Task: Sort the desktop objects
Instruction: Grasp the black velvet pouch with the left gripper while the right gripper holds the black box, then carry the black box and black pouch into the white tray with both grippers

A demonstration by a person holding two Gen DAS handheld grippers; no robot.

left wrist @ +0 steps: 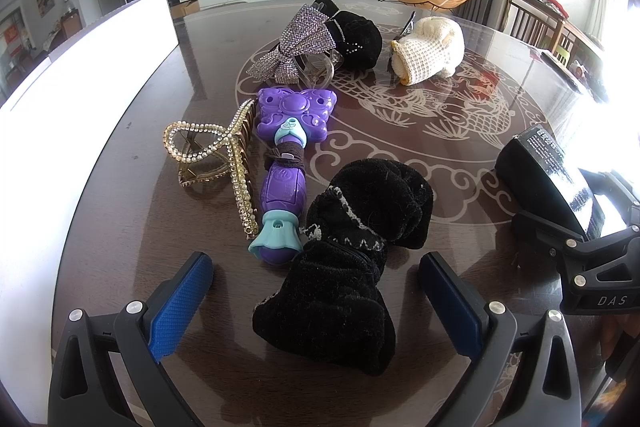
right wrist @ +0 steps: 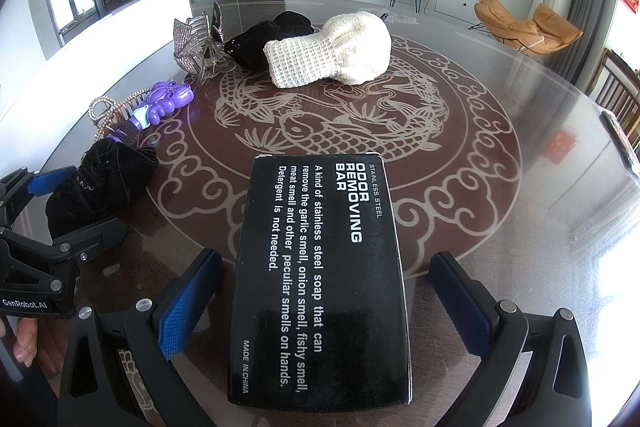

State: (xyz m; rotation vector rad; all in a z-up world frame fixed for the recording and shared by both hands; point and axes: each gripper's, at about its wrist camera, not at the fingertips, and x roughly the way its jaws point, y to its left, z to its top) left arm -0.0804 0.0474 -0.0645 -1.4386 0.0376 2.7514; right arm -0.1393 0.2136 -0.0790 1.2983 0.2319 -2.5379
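My left gripper point(left wrist: 316, 301) stands wide open, blue pads point(left wrist: 182, 301) on either side of a black velvet pouch point(left wrist: 344, 267) that lies on the round table point(left wrist: 120, 227). Neither pad touches the cloth; a gap shows on both sides.

My right gripper point(right wrist: 324, 307) is likewise spread wide. Between its fingers lies a black box point(right wrist: 320, 279) (label reads "ODOR REMOVING BAR"), flat on the glass, clear of both pads.

Just left of the pouch: a purple butterfly toy point(left wrist: 286, 163), lengthwise, its base touching the pouch. Beside that, a gold rhinestone hair claw point(left wrist: 216, 155). Farther back: a silver rhinestone bow clip point(left wrist: 298, 45) against a second black pouch point(left wrist: 356, 37), and a cream knitted pouch point(left wrist: 430, 53) near it. A white panel point(left wrist: 80, 87) stands along the table's left edge.
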